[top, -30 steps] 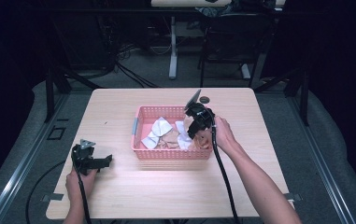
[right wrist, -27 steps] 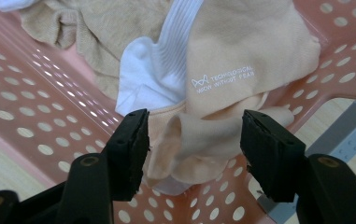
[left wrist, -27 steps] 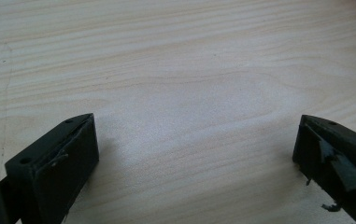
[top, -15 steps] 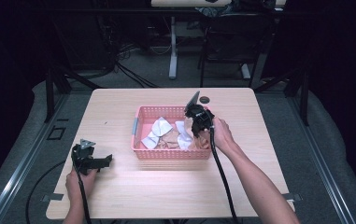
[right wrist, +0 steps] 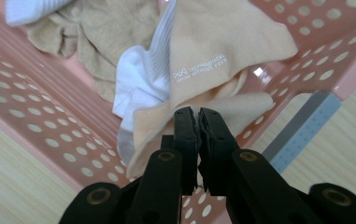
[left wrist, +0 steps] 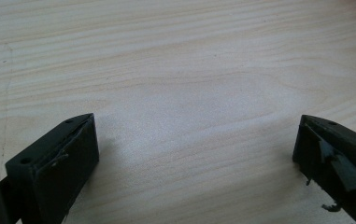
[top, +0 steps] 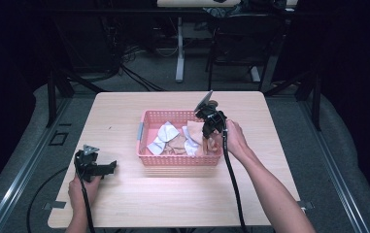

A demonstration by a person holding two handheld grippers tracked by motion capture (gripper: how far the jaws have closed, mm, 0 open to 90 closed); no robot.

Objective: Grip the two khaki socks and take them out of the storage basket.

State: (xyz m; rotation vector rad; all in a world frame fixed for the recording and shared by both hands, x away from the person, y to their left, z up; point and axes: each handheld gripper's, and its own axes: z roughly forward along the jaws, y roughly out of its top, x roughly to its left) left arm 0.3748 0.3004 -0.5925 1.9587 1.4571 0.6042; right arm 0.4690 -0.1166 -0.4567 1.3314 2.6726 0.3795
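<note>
Right gripper (right wrist: 197, 122), jaws just closed on a beige cloth's (right wrist: 222, 51) edge in the pink perforated plastic basket (right wrist: 35, 112), risks dragging the white sock (right wrist: 138, 88) along

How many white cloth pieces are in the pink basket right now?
2 visible: one white cloth left of centre in the pink basket, another white piece right of centre beside the tan sock that the right hand-held gripper pinches. More may lie hidden underneath.
</note>
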